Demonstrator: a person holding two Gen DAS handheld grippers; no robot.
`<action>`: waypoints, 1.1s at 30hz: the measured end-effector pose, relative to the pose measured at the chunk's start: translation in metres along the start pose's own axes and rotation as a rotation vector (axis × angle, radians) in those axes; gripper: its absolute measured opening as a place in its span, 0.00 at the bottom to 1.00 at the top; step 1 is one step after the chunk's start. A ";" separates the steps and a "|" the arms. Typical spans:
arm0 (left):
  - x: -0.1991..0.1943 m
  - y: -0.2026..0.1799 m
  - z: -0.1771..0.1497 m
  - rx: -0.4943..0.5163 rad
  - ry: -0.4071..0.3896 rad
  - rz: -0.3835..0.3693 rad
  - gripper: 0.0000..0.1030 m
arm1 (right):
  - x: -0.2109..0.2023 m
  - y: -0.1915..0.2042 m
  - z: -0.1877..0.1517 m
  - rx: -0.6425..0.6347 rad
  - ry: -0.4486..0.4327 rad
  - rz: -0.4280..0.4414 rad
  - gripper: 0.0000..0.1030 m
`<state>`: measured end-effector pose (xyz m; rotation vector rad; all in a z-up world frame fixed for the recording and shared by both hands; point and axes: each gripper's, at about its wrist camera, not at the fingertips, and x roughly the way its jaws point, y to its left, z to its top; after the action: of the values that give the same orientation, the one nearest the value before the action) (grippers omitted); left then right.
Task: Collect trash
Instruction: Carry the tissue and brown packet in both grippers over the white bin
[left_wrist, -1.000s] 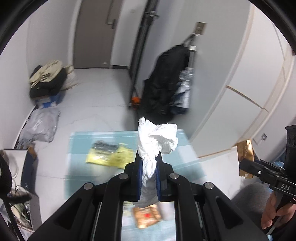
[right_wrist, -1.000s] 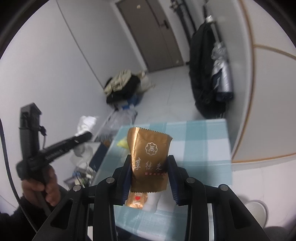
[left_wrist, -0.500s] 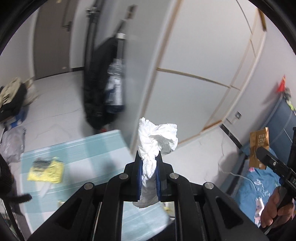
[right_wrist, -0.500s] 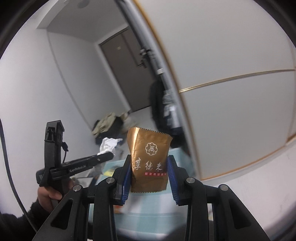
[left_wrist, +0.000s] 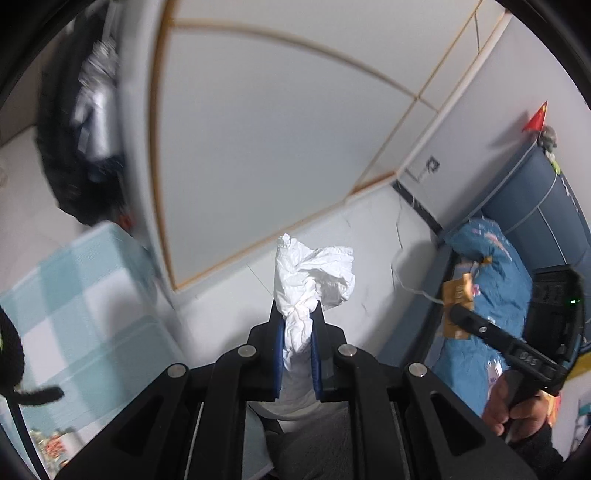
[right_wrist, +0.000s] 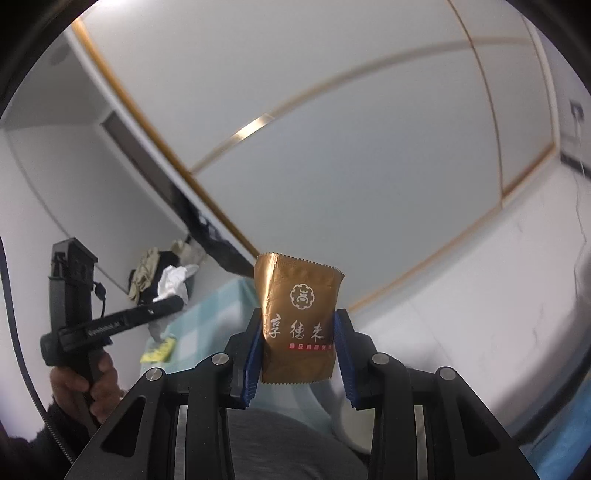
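With the left gripper (left_wrist: 298, 325) pinching the crumpled tissue (left_wrist: 312, 275) and the right gripper (right_wrist: 298, 334) clamping the gold wrapper (right_wrist: 297, 317), a fast swing risks shaking either light, loosely held piece free short of any bin.

The gold wrapper (right_wrist: 297, 317), seen from the right wrist, carries white Chinese characters across its middle that read 享德来, beneath a round white flower-shaped emblem with a character inside too small to make out. Under the characters runs a red strip with tiny white lettering that cannot be read. To the left in that view, the black bar of the left gripper (right_wrist: 173, 303) bears small white lettering beginning "Gen"; the rest is too blurred to read. From the left wrist, the right gripper (left_wrist: 456, 312) at the far right shows pale letters on its black bar, roughly "DAS". A small red flag (left_wrist: 536, 118) stands far right.
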<state>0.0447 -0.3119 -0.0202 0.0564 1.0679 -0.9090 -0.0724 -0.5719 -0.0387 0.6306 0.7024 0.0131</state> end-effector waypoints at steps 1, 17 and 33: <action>0.012 0.001 0.000 0.001 0.030 -0.009 0.08 | 0.008 -0.012 -0.004 0.033 0.024 -0.004 0.34; 0.127 0.001 -0.008 -0.016 0.387 -0.052 0.08 | 0.145 -0.129 -0.089 0.317 0.390 -0.061 0.34; 0.174 -0.003 -0.012 -0.017 0.543 -0.098 0.08 | 0.188 -0.160 -0.122 0.407 0.520 -0.054 0.57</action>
<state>0.0633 -0.4150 -0.1597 0.2493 1.5928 -0.9997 -0.0324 -0.5954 -0.3104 1.0144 1.2419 -0.0176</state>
